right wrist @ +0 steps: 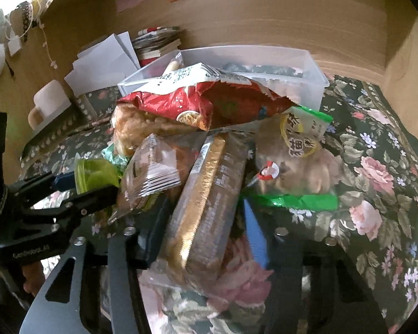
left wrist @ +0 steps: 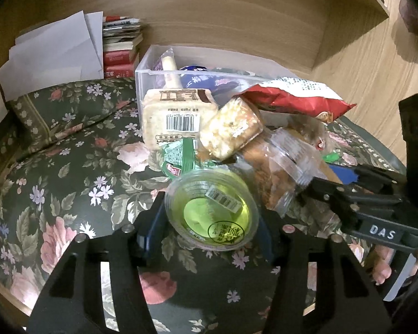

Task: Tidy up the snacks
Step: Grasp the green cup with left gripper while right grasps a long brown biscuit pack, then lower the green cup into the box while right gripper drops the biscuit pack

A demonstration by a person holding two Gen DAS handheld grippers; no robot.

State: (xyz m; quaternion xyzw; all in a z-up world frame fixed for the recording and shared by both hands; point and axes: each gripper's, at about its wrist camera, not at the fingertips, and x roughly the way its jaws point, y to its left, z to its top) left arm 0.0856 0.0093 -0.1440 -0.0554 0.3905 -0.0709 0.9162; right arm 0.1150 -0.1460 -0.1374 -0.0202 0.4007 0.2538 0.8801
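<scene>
A pile of snacks lies on the floral cloth (left wrist: 69, 167) in front of a clear plastic bin (left wrist: 142, 80). My left gripper (left wrist: 210, 222) is shut on a green jelly cup (left wrist: 211, 214), seen from the side in the right wrist view (right wrist: 94, 174). My right gripper (right wrist: 200, 222) is closed around a long clear pack of brown biscuits with a gold stripe (right wrist: 206, 206); it also shows in the left wrist view (left wrist: 278, 178). A red chip bag (right wrist: 206, 103) lies across the top of the pile. The bin (right wrist: 309, 64) holds a few packets.
Books (left wrist: 119, 55) and white papers (left wrist: 58, 53) are stacked behind the bin on the left. A white mug (right wrist: 48, 105) stands at the left. A green-labelled snack bag (right wrist: 301, 150) lies right of the pile. A wooden wall stands behind.
</scene>
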